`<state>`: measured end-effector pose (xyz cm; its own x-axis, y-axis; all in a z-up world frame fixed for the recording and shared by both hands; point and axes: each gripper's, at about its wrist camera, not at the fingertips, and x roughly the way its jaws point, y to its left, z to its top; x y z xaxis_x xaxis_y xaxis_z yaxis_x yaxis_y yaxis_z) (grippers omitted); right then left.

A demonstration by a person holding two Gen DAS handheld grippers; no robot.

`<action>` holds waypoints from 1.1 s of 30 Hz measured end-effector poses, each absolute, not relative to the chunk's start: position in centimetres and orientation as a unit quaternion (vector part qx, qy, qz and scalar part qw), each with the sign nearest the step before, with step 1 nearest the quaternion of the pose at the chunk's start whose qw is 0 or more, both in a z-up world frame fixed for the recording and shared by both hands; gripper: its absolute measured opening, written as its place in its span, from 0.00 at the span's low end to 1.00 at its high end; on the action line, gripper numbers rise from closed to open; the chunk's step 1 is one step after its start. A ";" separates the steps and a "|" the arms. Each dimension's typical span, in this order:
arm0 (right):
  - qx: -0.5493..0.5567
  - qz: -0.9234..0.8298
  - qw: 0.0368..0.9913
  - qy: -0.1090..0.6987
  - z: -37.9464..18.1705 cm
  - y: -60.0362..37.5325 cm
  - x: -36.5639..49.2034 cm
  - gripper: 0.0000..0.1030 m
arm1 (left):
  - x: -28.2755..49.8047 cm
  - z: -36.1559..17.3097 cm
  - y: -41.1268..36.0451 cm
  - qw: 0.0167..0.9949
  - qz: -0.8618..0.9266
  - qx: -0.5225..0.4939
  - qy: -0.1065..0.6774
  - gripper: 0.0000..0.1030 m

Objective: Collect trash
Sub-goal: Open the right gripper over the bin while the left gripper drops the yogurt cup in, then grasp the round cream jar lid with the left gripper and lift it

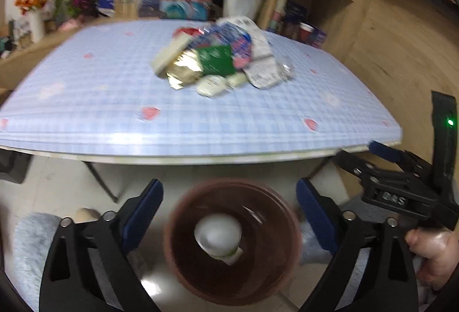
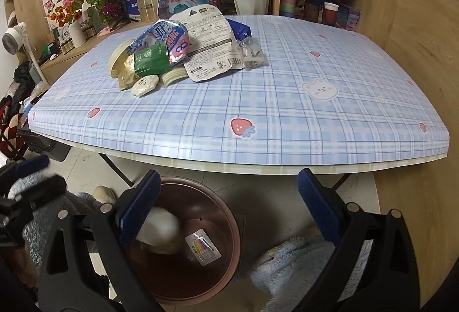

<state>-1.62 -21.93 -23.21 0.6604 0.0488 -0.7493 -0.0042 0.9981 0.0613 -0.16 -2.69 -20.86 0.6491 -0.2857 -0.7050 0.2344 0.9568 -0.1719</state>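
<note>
trash (image 1: 218, 237) in the bin (image 1: 232, 240) is blurred, perhaps a cup.

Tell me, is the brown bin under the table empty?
Not empty. The brown bin holds a white rounded item and a small printed packet, lying on its bottom; most of the bin remains unfilled.

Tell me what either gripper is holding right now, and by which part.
Nothing. The left gripper and right gripper both stand open and empty above the brown bin.
</note>
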 end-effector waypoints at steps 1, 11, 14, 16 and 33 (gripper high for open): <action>0.028 0.015 0.910 0.413 -23.3 -21.9 -1.6 0.93 | -0.2 -20.7 -2.4 0.913 -0.131 -0.029 0.386 0.92; 0.022 0.017 0.913 0.407 -23.4 -21.8 -1.5 0.94 | 0.0 -19.5 -0.1 0.945 -0.051 -0.014 0.324 0.94; 0.009 0.021 0.914 0.405 -23.4 -21.6 -1.1 0.94 | 0.5 -19.5 0.2 0.946 -0.046 -0.007 0.320 0.94; 0.011 0.026 0.913 0.406 -23.3 -21.6 -0.6 0.94 | 0.9 -19.3 0.5 0.948 -0.043 -0.007 0.317 0.94; 0.027 0.045 0.923 0.381 -20.5 -24.6 4.2 0.95 | 4.8 -16.2 0.9 0.964 -0.056 0.020 0.260 0.94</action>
